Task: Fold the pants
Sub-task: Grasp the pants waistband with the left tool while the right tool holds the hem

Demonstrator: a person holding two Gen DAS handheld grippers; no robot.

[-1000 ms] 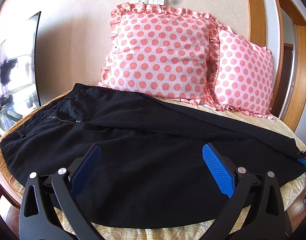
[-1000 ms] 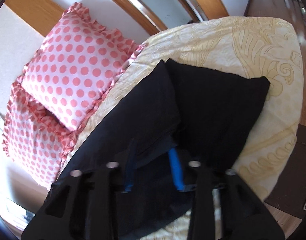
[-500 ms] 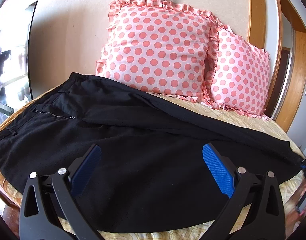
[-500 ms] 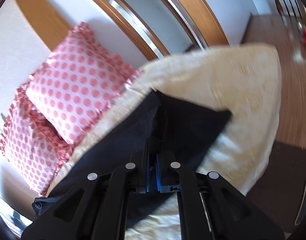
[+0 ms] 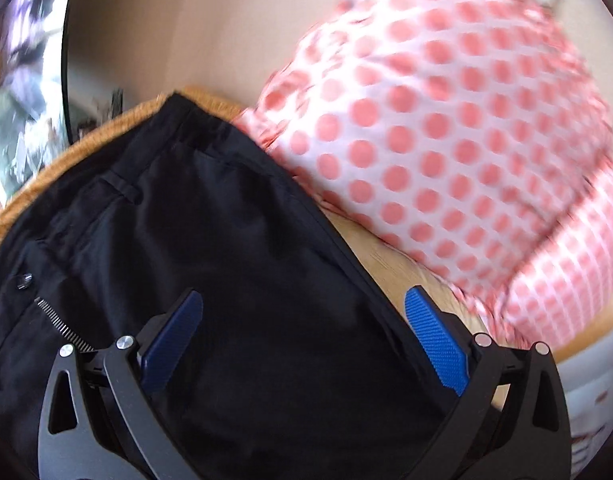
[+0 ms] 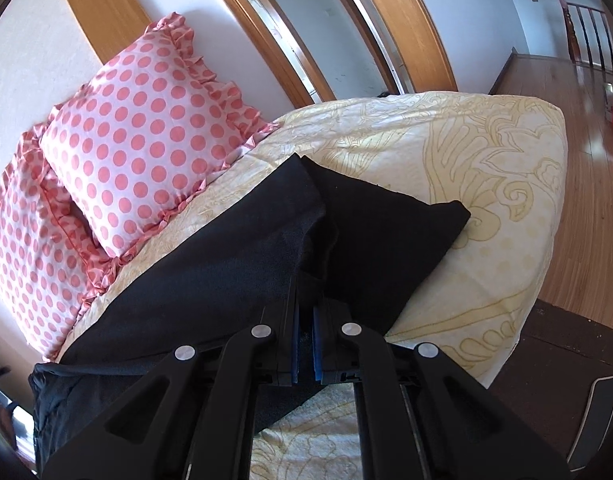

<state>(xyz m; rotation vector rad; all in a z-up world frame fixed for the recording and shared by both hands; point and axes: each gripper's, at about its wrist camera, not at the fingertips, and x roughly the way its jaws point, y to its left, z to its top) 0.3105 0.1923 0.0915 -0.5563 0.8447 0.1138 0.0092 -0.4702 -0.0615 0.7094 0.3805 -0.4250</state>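
Note:
Black pants (image 5: 234, 264) lie spread on a bed. In the left wrist view I see the waistband, a button and a zipper at the left. My left gripper (image 5: 302, 320) is open, low over the upper part of the pants, its blue pads (image 5: 436, 344) wide apart. In the right wrist view the two leg ends (image 6: 386, 232) lie on the cream bedspread (image 6: 486, 152). My right gripper (image 6: 305, 320) is shut on the pants fabric near the leg ends, which bunches up between its pads.
Two pink polka-dot pillows (image 6: 146, 132) lean on the wall behind the pants; one pillow (image 5: 446, 120) is close to my left gripper. A mirror (image 5: 22, 60) stands at the left. The bed's foot edge drops to a wooden floor (image 6: 586, 160) at the right.
My left gripper has swung left and down close to the waistband, with motion blur. My right gripper closed on the leg fabric and now holds it steady.

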